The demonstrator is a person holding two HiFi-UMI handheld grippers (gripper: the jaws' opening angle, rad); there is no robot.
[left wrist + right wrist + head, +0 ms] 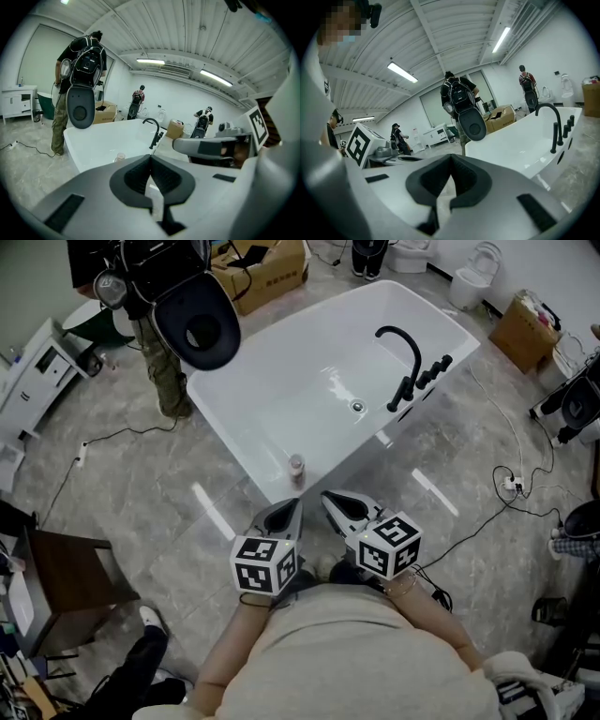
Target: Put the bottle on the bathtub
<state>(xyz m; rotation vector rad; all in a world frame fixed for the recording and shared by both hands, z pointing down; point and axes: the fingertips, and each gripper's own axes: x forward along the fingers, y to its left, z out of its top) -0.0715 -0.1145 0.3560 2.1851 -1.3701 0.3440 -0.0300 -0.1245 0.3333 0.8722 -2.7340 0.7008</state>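
Floor (178, 484) ahead of me lies open up to the bathtub's (281, 371) near corner. A bottle (296, 466) occupies that corner's rim. A black faucet (405, 352) blocks the right rim. A person (165, 371) stands against the left side. Basin interior open.

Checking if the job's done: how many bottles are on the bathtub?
1: the bottle stands on the near rim of the bathtub. No other shows; one far corner is covered.

Head view steeply down, 2 gripper views facing bathtub (309, 362)
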